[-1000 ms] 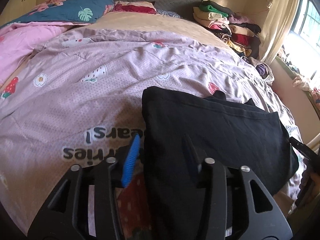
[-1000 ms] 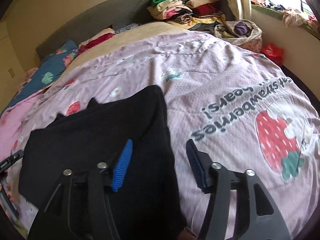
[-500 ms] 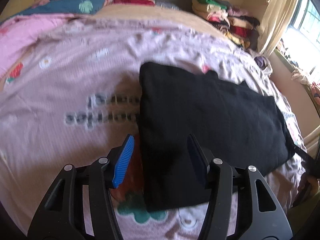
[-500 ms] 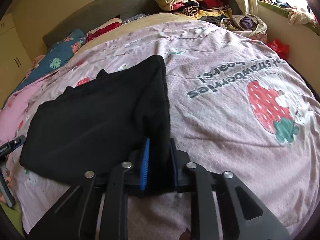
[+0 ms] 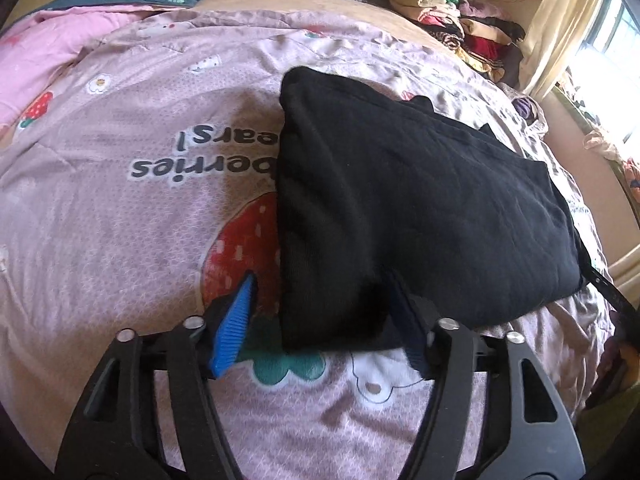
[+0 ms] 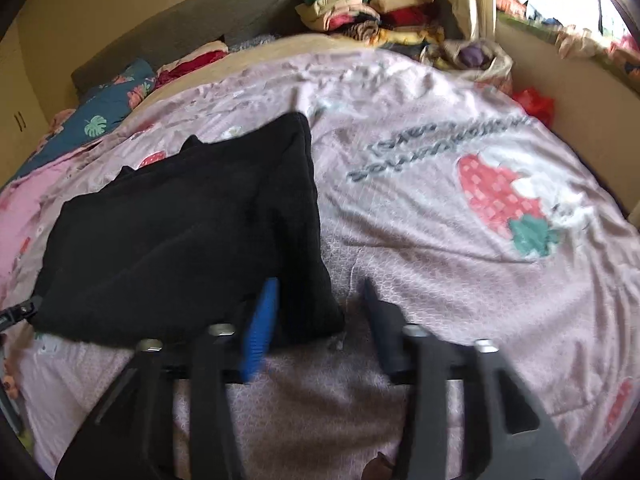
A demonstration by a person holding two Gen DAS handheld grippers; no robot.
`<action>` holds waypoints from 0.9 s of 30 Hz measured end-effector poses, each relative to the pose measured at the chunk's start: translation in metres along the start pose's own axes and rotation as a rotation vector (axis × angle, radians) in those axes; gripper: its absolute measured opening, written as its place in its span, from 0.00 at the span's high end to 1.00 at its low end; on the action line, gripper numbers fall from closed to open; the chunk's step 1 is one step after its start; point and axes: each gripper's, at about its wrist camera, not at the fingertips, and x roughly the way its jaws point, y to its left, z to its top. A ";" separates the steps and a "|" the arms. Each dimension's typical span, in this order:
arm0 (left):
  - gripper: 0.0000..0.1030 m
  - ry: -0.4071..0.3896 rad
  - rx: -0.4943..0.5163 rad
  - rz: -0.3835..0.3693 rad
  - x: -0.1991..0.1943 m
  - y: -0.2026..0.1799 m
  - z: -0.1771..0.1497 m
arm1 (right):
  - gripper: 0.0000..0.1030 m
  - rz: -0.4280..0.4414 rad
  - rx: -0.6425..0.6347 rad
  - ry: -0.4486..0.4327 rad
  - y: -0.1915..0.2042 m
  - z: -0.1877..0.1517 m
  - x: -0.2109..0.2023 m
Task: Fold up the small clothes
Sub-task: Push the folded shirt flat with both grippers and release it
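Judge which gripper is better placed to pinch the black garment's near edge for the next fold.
Left, marginally. The left gripper has open jaws straddling a near corner of the black garment. The right gripper, open too, straddles only the other corner's tip.

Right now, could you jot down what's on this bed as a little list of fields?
main item: folded black garment lying flat
surface: pink strawberry-print quilt
left tool: open, jaws just widened, garment's near corner between them, not pinched
right tool: open, jaws just reopened, beside garment's other near corner
background: stack of folded clothes by the headboard
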 end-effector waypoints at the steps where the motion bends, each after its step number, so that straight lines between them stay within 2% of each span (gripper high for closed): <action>1: 0.41 -0.007 -0.003 0.005 -0.003 0.001 0.000 | 0.44 -0.001 -0.019 -0.016 0.005 0.000 -0.004; 2: 0.34 -0.013 -0.008 0.012 -0.005 0.002 0.001 | 0.43 -0.002 -0.044 -0.036 0.012 0.000 -0.010; 4: 0.18 -0.033 -0.021 0.029 -0.012 0.006 0.002 | 0.30 0.009 -0.086 -0.065 0.025 0.000 -0.018; 7: 0.16 -0.056 -0.022 0.060 -0.018 0.011 0.006 | 0.22 0.034 -0.167 -0.092 0.052 -0.001 -0.027; 10: 0.15 -0.066 -0.037 0.081 -0.021 0.018 0.009 | 0.18 0.068 -0.254 -0.098 0.086 -0.004 -0.031; 12: 0.09 -0.069 -0.048 0.095 -0.022 0.023 0.011 | 0.14 0.084 -0.295 -0.099 0.104 -0.007 -0.030; 21: 0.09 -0.087 -0.101 0.139 -0.027 0.045 0.016 | 0.12 0.180 -0.520 -0.082 0.201 -0.028 -0.018; 27: 0.09 -0.084 -0.107 0.156 -0.024 0.053 0.020 | 0.12 0.197 -0.671 -0.084 0.256 -0.045 -0.008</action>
